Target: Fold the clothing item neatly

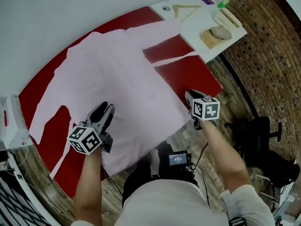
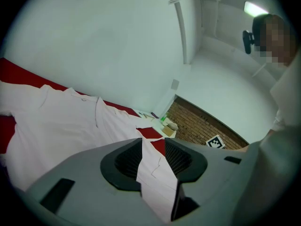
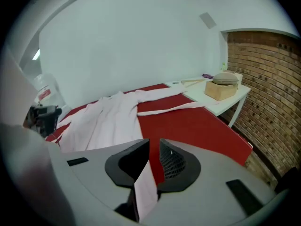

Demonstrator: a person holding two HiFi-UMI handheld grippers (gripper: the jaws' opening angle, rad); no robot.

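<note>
Pink shirt [image 1: 117,74] lies spread flat on the red desk [image 1: 188,76], collar at the far side, both sleeves out wide. No fold shows anywhere. Left hand-held gripper [image 1: 104,109] and right hand-held gripper [image 1: 190,97] are each clamped on the near hem, cloth between the jaws. Judged stage: first fold only being set up, 0 folds done, all of them left.

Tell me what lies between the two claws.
The pink shirt: its lower part spans from left claw to right claw, in the head view.
</note>
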